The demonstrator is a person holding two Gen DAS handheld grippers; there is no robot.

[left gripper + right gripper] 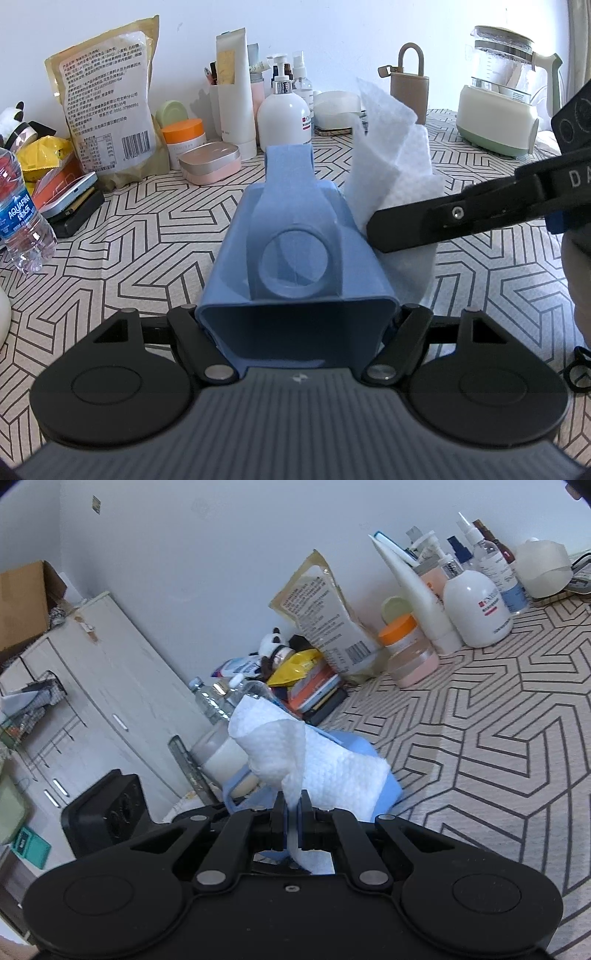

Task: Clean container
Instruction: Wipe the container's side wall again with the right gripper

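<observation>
My left gripper (297, 325) is shut on a blue plastic container (295, 236) with a strap handle and a round ring, holding it above the patterned tablecloth. My right gripper (293, 808) is shut on a white paper towel (314, 764), which is pressed against the container's right side. In the left wrist view the towel (391, 162) stands up beside the container, with the right gripper's fingers (406, 229) coming in from the right. In the right wrist view the blue container (384, 794) is mostly hidden behind the towel.
Along the wall stand a snack bag (107, 103), an orange-lidded jar (184, 136), a pink tin (210, 162), a white pump bottle (284, 114), a tube and a kettle (498, 99). A water bottle (22, 214) and stacked items sit left. A white cabinet (92, 701) stands beyond the table.
</observation>
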